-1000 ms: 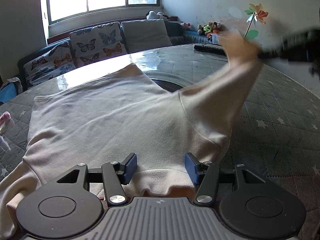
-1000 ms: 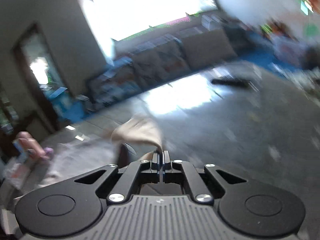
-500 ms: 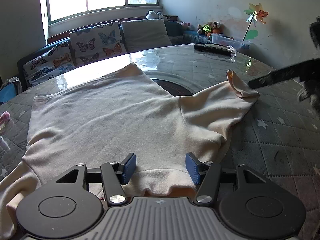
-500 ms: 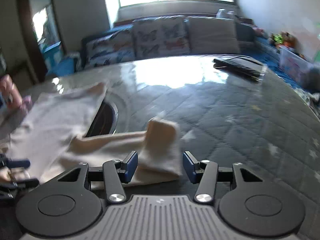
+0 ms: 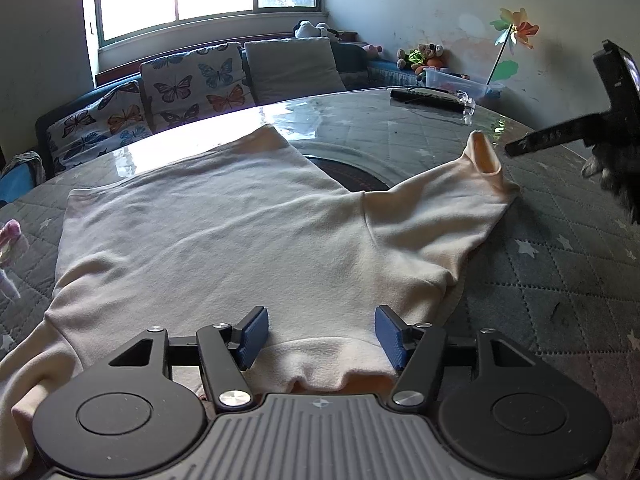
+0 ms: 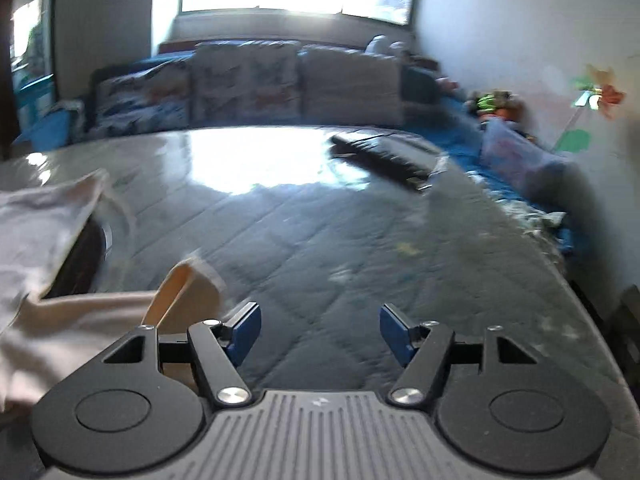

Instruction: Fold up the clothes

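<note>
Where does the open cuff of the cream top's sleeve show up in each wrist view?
Left wrist view: the sleeve cuff sits upper right, standing up off the table, left of the right gripper.
Right wrist view: the same cuff is lower left, beside that gripper's left finger, outside its open jaws.
Shared landmark: the black remote at the table's far side.

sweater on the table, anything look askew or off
Yes: the sweater lies mostly flat, but its right sleeve is angled outward, with the cuff sticking up off the table rather than lying flat.
</note>
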### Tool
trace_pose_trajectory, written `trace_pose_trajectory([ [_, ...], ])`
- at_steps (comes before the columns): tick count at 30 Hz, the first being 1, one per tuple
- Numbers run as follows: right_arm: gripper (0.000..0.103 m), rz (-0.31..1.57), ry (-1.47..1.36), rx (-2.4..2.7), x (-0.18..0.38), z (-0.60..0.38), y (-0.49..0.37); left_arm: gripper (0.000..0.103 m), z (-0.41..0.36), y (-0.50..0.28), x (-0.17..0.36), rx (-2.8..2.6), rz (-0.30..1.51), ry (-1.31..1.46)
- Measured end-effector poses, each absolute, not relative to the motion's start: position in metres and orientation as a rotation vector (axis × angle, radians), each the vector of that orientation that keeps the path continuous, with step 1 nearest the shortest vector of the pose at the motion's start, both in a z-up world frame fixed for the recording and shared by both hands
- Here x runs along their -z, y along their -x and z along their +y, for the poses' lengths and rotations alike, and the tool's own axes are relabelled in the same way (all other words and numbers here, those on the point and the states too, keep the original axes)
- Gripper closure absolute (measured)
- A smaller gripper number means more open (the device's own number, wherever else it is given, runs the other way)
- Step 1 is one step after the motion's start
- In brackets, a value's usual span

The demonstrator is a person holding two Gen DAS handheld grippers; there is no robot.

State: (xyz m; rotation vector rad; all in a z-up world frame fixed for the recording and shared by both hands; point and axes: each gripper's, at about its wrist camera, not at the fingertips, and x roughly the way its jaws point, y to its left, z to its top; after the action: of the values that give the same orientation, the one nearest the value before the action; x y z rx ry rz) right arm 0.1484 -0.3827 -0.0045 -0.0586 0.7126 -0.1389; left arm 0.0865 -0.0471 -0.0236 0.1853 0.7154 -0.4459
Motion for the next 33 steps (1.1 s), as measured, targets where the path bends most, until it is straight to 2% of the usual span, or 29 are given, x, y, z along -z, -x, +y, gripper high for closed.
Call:
trace_pose_trajectory([
  [4,0.043,0.641,0.045,0.125,-0.005,-0.374,-0.136,0.039,-0.047,-0.087,0.023,0.444,0.717,-0.185],
  [7,0.045,0.602,0.045,-0.016,-0.013,-0.348,-0.122,0.037,-0.047,-0.087,0.023,0.442,0.717,-0.184],
  [15,0.04,0.716,0.199,-0.119,0.021,-0.299,-0.132,0.036,-0.046,-0.087,0.024,0.439,0.718,-0.181],
  [19,0.036,0.74,0.233,-0.089,0.03,-0.31,-0.137,0.035,-0.045,-0.087,0.024,0.438,0.719,-0.179],
  [28,0.036,0.684,0.21,0.167,0.008,-0.374,-0.14,0.035,-0.045,-0.087,0.024,0.437,0.717,-0.179],
  [33,0.045,0.646,0.149,0.059,-0.004,-0.366,-0.137,0.035,-0.045,-0.087,0.024,0.435,0.718,-0.18],
])
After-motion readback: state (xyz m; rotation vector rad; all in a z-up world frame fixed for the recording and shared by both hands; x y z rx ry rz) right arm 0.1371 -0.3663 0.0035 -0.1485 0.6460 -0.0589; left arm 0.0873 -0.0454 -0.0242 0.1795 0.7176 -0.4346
